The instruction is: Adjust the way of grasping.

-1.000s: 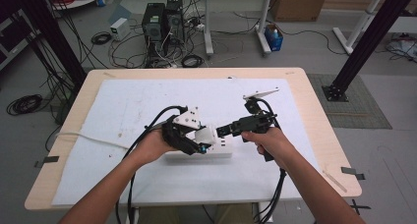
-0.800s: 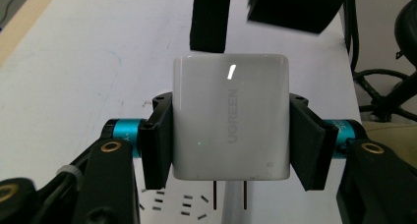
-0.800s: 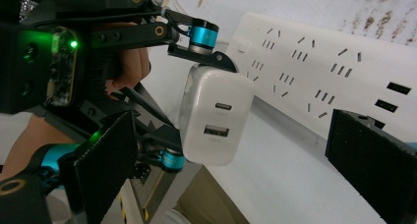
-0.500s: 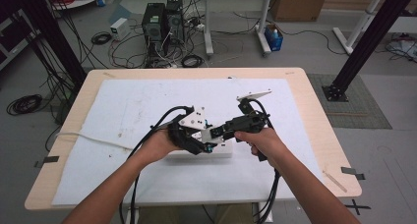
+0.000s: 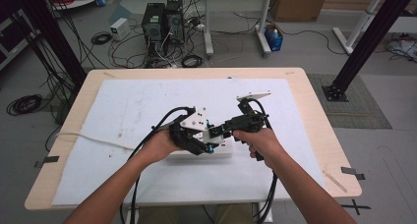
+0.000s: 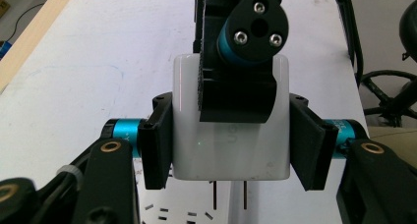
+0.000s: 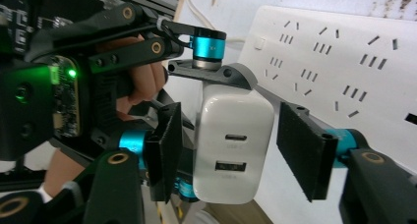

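Note:
A white USB charger with two metal prongs hangs just above a white power strip. My left gripper is shut on the charger's two sides. In the right gripper view the charger's port face sits between the jaws of my right gripper. Those jaws stand open, with a small gap on each side. In the high view both grippers meet at the table's middle: the left gripper and the right gripper above the power strip.
The strip lies on a white mat covering a wooden table. A white cord runs from the strip toward the left edge. Black cables trail from both grippers over the near edge.
The right gripper has moved left, up to the left gripper, and now straddles the charger. The left gripper has shifted slightly right, still holding the charger.

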Motion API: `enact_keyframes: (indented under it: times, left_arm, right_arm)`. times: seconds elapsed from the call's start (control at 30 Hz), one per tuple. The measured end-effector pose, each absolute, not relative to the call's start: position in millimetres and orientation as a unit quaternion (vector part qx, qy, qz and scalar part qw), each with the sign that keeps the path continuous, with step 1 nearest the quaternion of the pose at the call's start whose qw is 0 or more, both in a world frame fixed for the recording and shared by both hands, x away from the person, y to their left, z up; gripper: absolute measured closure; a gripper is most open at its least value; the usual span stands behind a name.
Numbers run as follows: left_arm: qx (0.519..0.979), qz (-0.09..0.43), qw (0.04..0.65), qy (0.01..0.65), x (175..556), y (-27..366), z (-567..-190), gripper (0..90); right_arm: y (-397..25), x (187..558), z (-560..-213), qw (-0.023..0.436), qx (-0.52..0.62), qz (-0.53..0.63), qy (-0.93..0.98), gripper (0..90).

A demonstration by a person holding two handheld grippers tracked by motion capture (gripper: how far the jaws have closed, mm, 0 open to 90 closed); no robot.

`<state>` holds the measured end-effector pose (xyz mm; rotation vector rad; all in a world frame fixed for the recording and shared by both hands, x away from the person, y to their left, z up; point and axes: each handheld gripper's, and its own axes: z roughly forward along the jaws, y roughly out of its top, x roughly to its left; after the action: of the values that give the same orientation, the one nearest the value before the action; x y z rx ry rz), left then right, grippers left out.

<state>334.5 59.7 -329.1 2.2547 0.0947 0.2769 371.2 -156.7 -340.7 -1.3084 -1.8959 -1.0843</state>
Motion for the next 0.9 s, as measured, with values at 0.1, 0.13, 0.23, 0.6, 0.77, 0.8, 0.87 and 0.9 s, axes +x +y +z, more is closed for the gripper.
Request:
enact_keyframes:
  times: [0.1,0.13,0.23,0.6,0.77,0.8,0.87,0.9]
  left_arm:
    - [0.899,0.113,0.421,0.038,334,59,-329,42.7]
    - [0.899,0.117,0.421,0.037,334,59,-330,42.7]
    - [0.901,0.120,0.416,0.034,334,57,-330,42.7]
    - [0.903,0.143,0.404,0.026,331,55,-330,42.7]
    - [0.907,0.112,0.397,0.079,335,55,-328,29.8]
    - [0.909,0.102,0.393,0.093,336,57,-328,26.4]
    - [0.914,0.091,0.380,0.109,338,61,-328,19.7]
    - [0.916,0.091,0.372,0.116,338,63,-328,16.9]
  right_arm:
    - [-158,371,-343,0.302,-0.493,-0.408,-0.707,47.2]
    - [-158,371,-344,0.304,-0.493,-0.409,-0.705,48.7]
    - [-160,370,-346,0.311,-0.492,-0.416,-0.699,54.7]
    - [-156,368,-351,0.308,-0.493,-0.420,-0.697,62.0]
    - [-156,368,-351,0.293,-0.486,-0.414,-0.712,62.4]
    - [-157,368,-351,0.282,-0.479,-0.413,-0.722,62.4]
    - [-159,367,-350,0.259,-0.464,-0.413,-0.739,62.4]
    - [-160,366,-349,0.247,-0.455,-0.413,-0.749,62.4]
